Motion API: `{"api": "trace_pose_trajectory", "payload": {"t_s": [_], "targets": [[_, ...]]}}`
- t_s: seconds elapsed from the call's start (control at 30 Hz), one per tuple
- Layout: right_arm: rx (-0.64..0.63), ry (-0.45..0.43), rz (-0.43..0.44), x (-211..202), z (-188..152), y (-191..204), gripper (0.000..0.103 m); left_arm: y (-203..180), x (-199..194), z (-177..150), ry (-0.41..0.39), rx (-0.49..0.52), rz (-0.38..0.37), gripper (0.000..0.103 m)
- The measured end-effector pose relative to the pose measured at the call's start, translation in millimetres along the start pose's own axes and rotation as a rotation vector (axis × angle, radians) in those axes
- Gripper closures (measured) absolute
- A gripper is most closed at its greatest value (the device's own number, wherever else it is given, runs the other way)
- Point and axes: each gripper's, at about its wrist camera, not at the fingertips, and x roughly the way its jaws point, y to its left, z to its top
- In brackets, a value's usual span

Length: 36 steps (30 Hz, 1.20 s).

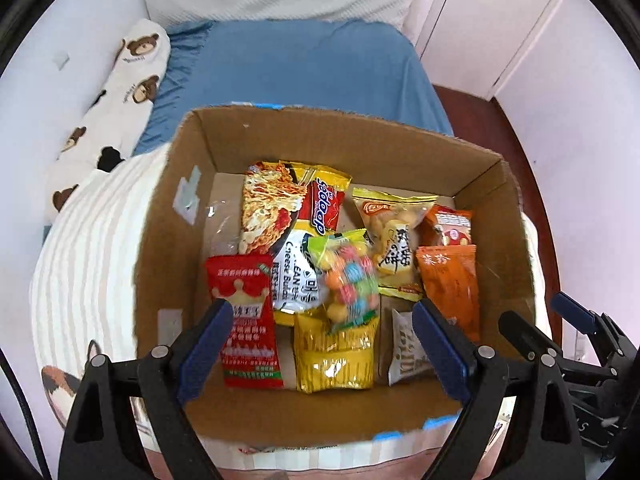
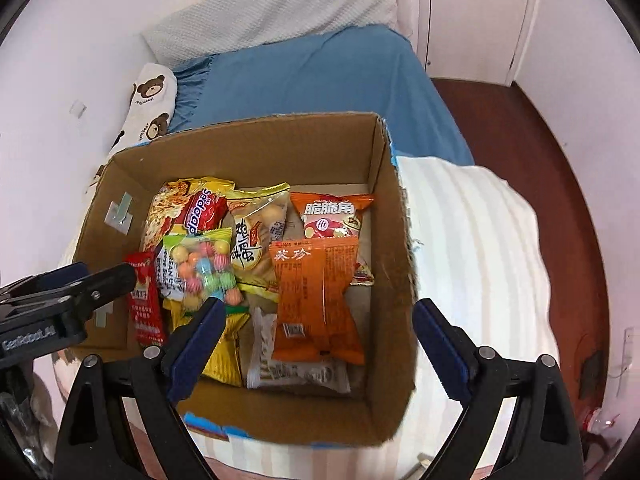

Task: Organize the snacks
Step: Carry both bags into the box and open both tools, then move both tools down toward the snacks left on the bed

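Note:
An open cardboard box (image 1: 168,248) (image 2: 394,232) sits on the bed and holds several snack packets. Among them are a red packet (image 1: 246,320) (image 2: 146,300), a clear bag of coloured candy balls (image 1: 350,276) (image 2: 206,270), an orange packet (image 1: 452,284) (image 2: 316,300), a yellow packet (image 1: 336,356), a noodle pack (image 1: 272,204) and a white packet (image 2: 296,368). My left gripper (image 1: 324,312) hovers over the box's near side, open and empty. My right gripper (image 2: 316,316) hovers over the box's near right corner, open and empty. Each gripper shows in the other's view (image 1: 576,320) (image 2: 68,284).
The box rests on a white striped quilt (image 1: 88,248) (image 2: 480,240) on a bed with a blue sheet (image 1: 304,64). A bear-print pillow (image 1: 116,92) lies along the left wall. Red-brown floor (image 2: 568,168) and white doors are to the right.

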Motion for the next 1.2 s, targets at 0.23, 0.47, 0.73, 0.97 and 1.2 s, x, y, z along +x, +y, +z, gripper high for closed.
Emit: {"api": "trace_pose_trajectory", "payload": {"t_s": [0.23,0.47,0.73,0.97,1.2], "targets": [[0.002,-0.039,-0.002,-33,-23,-1,0.007,-2,-43,-26,-0.082,0.008,0.015,0.011],[-0.015,-0.119,0.002,-80,-45,10,0.007,-4,-87,-46,-0.159,0.029,0.029,0.011],[-0.011,-0.2,0.003,-127,-67,18,0.006,-8,-130,-68,-0.256,0.045,0.048,0.011],[0.026,-0.191,0.064,-146,-92,16,0.005,-2,-147,-96,-0.275,0.034,0.034,0.011],[0.162,-0.001,0.198,-85,-128,-6,0.005,37,-102,-128,-0.147,-0.052,0.092,0.011]]}}
